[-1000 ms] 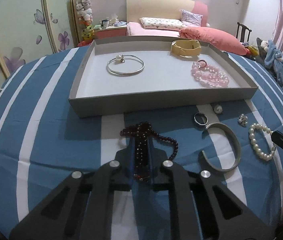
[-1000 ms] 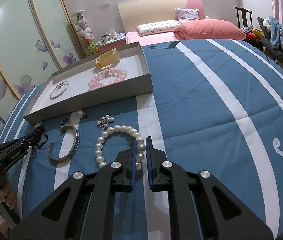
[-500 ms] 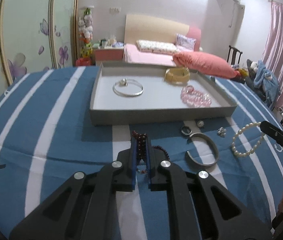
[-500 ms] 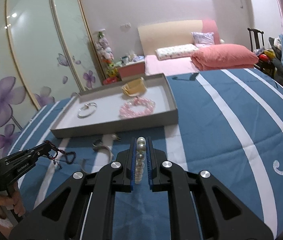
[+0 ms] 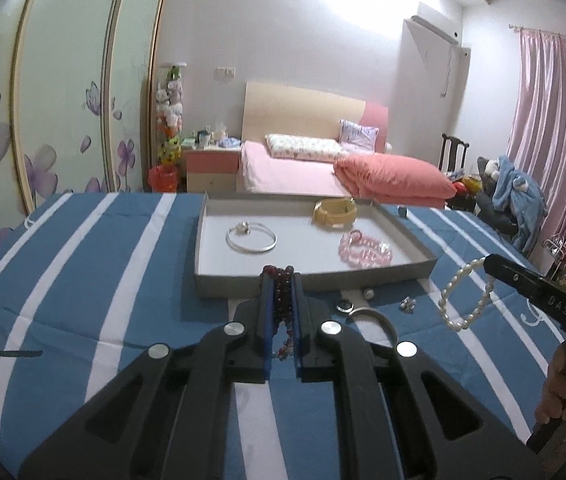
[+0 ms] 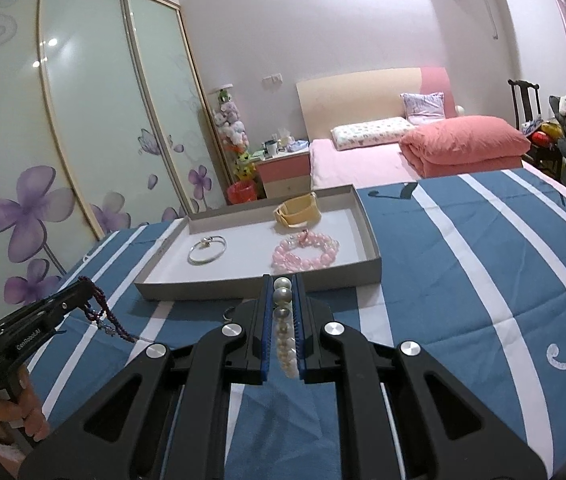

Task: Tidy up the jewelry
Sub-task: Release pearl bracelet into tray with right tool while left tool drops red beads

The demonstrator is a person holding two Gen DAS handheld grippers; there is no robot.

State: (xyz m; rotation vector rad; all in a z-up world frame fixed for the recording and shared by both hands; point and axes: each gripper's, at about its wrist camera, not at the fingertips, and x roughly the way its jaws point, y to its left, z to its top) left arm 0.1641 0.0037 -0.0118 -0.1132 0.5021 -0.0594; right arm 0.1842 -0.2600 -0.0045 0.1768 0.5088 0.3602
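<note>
Bedding in blue and white stripes (image 5: 83,280) covers the surface in a bedroom with flowered wardrobe doors (image 6: 63,140), a pink bed (image 5: 303,168) and pink curtains (image 5: 555,140). Near its far edge lies a shallow grey tray (image 5: 315,280) holding three bracelets, with small pieces loose just before it and bare cloth either side. Left gripper (image 5: 281,280) fingers clench a dark red bead string (image 5: 281,292) and right gripper (image 6: 283,280) fingers a pearl bracelet (image 6: 285,320), both lifted before the tray.
</note>
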